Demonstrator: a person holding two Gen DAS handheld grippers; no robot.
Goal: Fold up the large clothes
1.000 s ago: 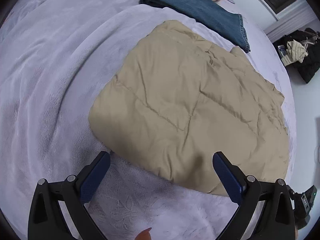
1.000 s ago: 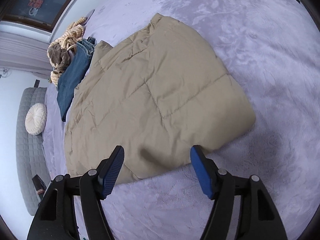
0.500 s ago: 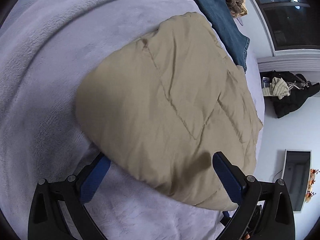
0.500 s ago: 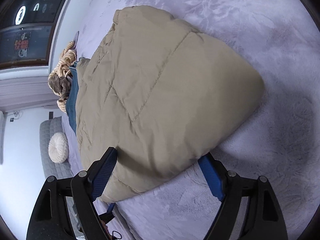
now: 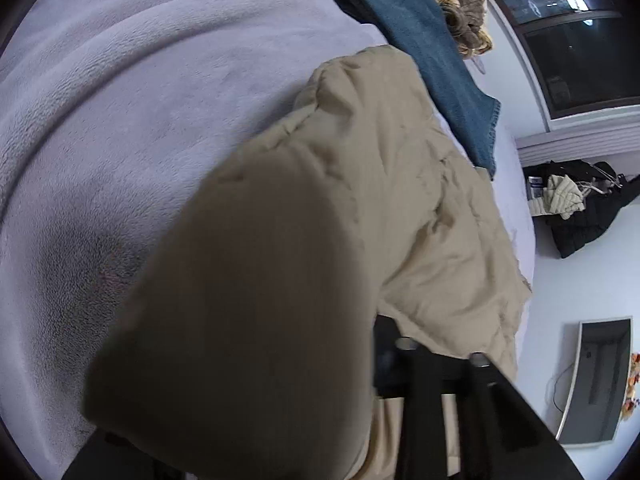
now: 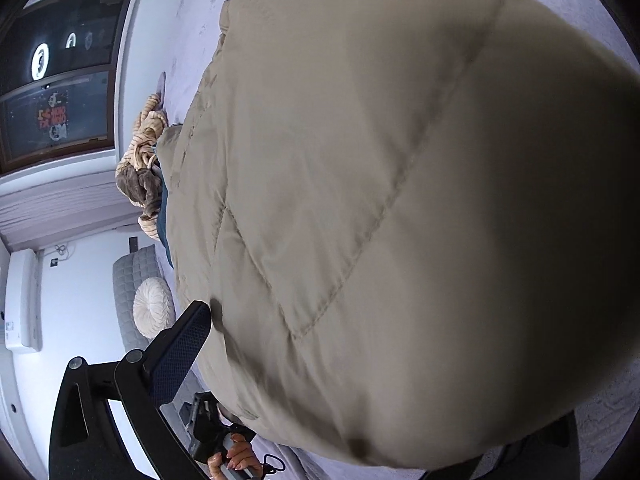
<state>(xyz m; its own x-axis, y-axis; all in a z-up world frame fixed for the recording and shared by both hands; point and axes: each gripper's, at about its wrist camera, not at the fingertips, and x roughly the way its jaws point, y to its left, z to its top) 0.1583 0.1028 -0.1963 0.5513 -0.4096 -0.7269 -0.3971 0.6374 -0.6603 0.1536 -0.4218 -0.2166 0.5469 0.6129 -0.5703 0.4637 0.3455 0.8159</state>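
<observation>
The folded beige quilted jacket point(image 5: 360, 208) lies on the lilac-covered bed point(image 5: 132, 120). The left hand-held gripper point(image 5: 376, 364) has just clenched on its near edge; the right hand-held gripper point(image 6: 360, 360) has just widened, straddling it ungripped. No writing is readable.

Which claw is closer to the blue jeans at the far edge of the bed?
Left. The left claw grips the tan jacket beside the jeans; right claw straddles the jacket's opposite side.
</observation>
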